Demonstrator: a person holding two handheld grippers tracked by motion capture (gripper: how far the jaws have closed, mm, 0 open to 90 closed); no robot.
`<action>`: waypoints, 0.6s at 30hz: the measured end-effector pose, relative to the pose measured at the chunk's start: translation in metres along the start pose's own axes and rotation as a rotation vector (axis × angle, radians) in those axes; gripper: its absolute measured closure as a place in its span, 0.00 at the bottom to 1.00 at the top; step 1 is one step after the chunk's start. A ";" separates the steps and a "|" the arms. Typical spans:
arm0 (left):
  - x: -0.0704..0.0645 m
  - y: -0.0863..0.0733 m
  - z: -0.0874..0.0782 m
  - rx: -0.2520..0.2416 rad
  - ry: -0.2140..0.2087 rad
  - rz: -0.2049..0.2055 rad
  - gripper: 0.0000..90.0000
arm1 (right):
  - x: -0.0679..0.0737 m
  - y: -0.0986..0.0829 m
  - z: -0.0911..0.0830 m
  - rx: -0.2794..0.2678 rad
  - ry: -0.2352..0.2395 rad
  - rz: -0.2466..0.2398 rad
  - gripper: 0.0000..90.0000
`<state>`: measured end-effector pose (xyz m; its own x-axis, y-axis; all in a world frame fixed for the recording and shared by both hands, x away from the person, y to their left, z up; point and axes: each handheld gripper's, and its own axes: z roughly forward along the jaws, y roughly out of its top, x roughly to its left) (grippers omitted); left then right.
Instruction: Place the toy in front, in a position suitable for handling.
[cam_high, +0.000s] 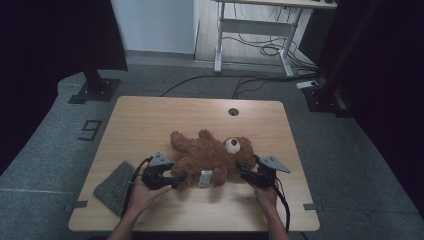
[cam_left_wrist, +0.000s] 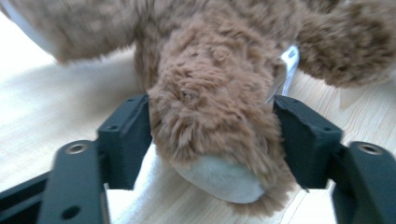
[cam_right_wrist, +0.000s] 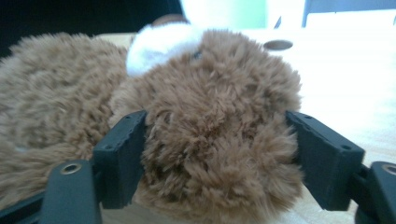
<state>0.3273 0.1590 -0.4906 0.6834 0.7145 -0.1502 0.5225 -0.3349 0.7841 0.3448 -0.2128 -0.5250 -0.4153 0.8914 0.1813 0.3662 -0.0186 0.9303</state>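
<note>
Looking down from the high view, a pale wooden tabletop (cam_high: 150, 120) with a round cable hole (cam_high: 233, 111) stands on grey carpet in a dim room, a white-framed desk (cam_high: 250, 25) and loose cables behind it. A brown teddy bear (cam_high: 210, 155) lies sprawled near the front edge, a white tag (cam_high: 205, 178) at its lower body, and a grey felt cloth (cam_high: 116, 186) rests at the left front corner. The left tool (cam_high: 172, 181) is at one leg and the right tool (cam_high: 245, 172) beside the head, each held in a hand. In the left gripper view, that left tool (cam_left_wrist: 212, 135) is clamped on the bear's leg (cam_left_wrist: 210, 121), both jaws pressing into the fur (the cream foot sole faces the camera), above the light wood grain. In the right gripper view, the right tool (cam_right_wrist: 215, 149) is clamped on a rounded furry part (cam_right_wrist: 219, 126) by the head, the white muzzle (cam_right_wrist: 159, 44) above it and the bright tabletop beyond.
</note>
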 end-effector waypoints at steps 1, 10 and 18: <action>0.000 0.000 -0.003 -0.008 0.008 0.005 0.29 | 0.001 0.001 -0.002 -0.011 0.002 -0.002 0.25; 0.004 -0.011 -0.040 -0.055 0.028 0.002 0.22 | -0.002 0.007 -0.015 -0.046 0.038 -0.019 0.22; 0.017 -0.019 -0.070 -0.092 0.080 -0.022 0.20 | -0.004 0.000 -0.016 -0.018 0.035 -0.027 0.22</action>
<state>0.2934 0.2199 -0.4656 0.6271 0.7693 -0.1224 0.4857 -0.2634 0.8335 0.3336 -0.2238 -0.5203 -0.4539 0.8753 0.1670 0.3393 -0.0036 0.9407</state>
